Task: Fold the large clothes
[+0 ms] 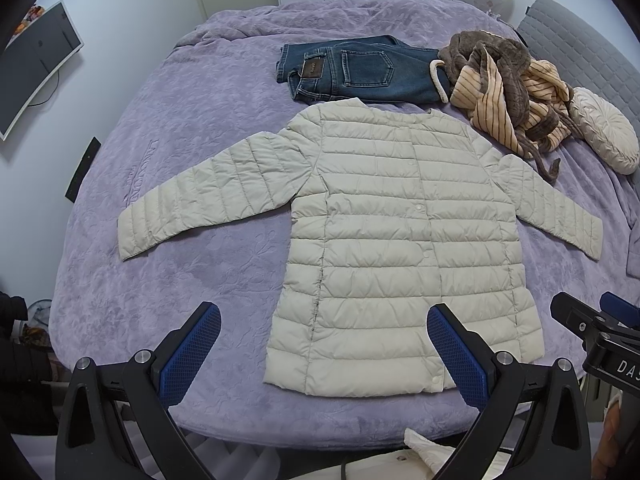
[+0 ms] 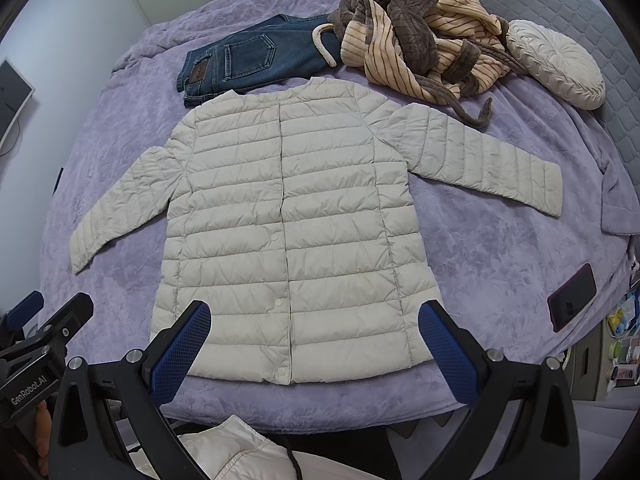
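We see the quilted jacket (image 1: 400,236) flat mid-bed (image 1: 192,128), sleeves spread; jeans (image 1: 352,72) at 12 o'clock. Left gripper (image 1: 324,344) and right gripper (image 2: 314,340) both released, holding nothing.

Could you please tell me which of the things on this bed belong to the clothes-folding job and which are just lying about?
For the job:
puffer jacket, spread flat, sleeves out
jeans, already folded
striped robe, in a heap
left gripper and right gripper, both open, holding nothing

Lying about:
round cushion
phone
monitor
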A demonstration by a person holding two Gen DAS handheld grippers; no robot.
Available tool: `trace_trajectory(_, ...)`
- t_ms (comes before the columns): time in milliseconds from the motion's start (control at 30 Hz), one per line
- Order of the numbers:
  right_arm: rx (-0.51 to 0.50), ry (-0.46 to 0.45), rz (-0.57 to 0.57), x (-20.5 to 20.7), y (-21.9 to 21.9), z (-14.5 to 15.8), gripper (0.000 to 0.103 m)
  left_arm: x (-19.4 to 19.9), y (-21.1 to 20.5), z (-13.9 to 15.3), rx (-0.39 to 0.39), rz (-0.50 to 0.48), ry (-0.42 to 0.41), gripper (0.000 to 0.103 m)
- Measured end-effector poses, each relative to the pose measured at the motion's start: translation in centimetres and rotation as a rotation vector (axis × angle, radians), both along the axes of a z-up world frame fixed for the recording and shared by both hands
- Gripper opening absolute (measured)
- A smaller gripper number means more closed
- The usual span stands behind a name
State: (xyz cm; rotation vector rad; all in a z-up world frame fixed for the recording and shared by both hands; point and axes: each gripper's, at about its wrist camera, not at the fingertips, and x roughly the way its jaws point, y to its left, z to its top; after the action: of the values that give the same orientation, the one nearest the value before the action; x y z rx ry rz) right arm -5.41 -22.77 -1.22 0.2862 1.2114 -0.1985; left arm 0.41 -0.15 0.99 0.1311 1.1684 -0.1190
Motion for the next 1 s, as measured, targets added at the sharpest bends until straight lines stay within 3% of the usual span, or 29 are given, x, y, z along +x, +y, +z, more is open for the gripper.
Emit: trace_trajectory(1000,0.001,0.001,0.001,-0.27,0.1,0.01,0.103,-0.02,0.11,-0.07,-0.002,0.001,0.002,0.103)
